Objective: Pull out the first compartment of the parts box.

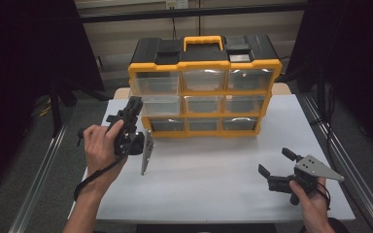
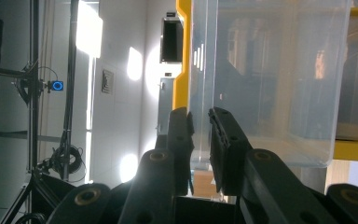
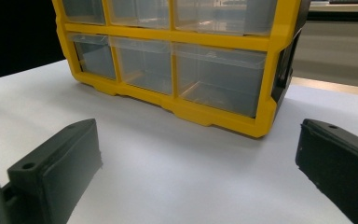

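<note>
Yellow-framed plastic drawer cabinet (image 1: 204,85) stands on my white counter (image 1: 213,179). My left gripper (image 2: 199,135) pinches the clear middle-left drawer's (image 2: 265,79) front edge — my right gripper (image 1: 278,167) rests released, jaws wide, well apart.

the high view looks forward and down over the whole worktop (image 1: 213,174). the left claw's view sits right against a clear drawer (image 2: 270,79), seemingly rolled sideways. the right claw's view sits low, facing the drawer cabinet (image 3: 177,51) from near; all share it.
</note>
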A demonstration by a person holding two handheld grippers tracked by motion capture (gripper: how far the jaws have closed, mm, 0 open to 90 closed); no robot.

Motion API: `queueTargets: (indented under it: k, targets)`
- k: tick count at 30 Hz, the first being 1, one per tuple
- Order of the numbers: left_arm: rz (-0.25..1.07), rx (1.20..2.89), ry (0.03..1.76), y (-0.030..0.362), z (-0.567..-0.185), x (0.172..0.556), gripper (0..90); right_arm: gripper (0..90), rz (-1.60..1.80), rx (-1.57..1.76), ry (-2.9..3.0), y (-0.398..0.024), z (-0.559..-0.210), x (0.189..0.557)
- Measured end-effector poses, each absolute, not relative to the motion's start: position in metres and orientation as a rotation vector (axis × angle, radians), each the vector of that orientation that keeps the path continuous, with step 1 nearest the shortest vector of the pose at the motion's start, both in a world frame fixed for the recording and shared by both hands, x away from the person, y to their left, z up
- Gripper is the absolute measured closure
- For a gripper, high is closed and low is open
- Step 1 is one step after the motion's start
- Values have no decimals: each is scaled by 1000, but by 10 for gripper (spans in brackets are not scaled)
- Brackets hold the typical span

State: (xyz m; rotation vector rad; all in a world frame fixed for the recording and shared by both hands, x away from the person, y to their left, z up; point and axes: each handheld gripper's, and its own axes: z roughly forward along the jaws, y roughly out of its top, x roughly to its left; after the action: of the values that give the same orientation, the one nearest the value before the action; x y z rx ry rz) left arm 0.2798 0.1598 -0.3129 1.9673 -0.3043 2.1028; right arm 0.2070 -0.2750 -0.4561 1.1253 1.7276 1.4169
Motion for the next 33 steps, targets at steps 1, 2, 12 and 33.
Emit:
queueTargets:
  k: [1, 2, 12, 33]
  targets:
    - [2087, 1954, -296, 160, -313, 279, 786, 0, 1419, 1138, 1727, -276, -456, 207]
    - [2087, 1954, -296, 160, -313, 279, 784, 0, 1419, 1138, 1727, -276, -456, 207]
    - [1965, 1896, -251, 160, -312, 277, 656, 0, 1419, 1129, 1729, -275, -456, 207]
    - [1625, 1751, 196, 171, -320, 292, 103, 0, 1410, 1121, 1735, -272, -455, 208]
